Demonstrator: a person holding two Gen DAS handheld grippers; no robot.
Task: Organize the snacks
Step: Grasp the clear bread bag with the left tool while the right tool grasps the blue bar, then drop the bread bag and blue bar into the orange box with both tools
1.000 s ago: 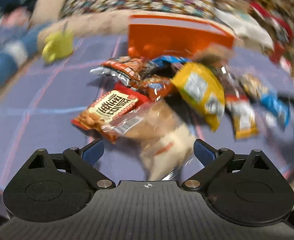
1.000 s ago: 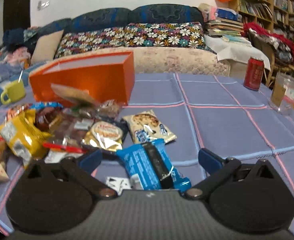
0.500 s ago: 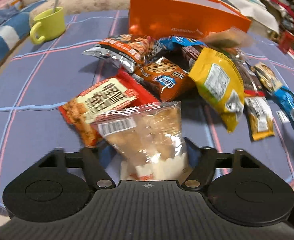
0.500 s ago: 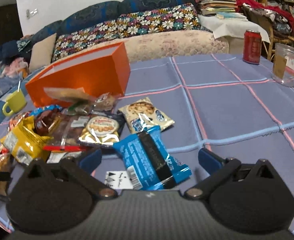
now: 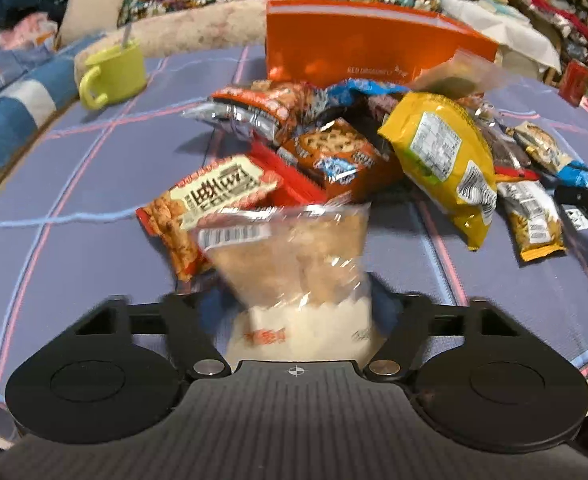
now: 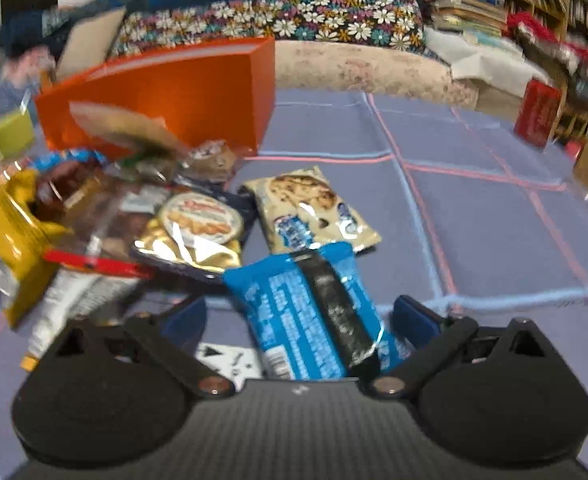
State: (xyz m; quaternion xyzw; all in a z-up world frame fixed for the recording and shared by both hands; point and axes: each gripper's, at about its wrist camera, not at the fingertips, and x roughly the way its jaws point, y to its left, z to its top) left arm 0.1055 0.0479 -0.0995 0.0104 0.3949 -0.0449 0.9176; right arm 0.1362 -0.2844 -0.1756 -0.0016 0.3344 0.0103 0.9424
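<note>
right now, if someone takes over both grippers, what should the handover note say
Left gripper: shut on the clear bag, at the near edge of the snack pile.
Right gripper: open, jaws either side of the blue pack, not gripping it.
Orange box stands behind the pile. No snack can be seen inside it from these views.
Loose on the table: yellow bag, red pack, cookie pack and more.
Left to do: probably put the clear bag away, grip the blue pack, then clear the rest.
</note>
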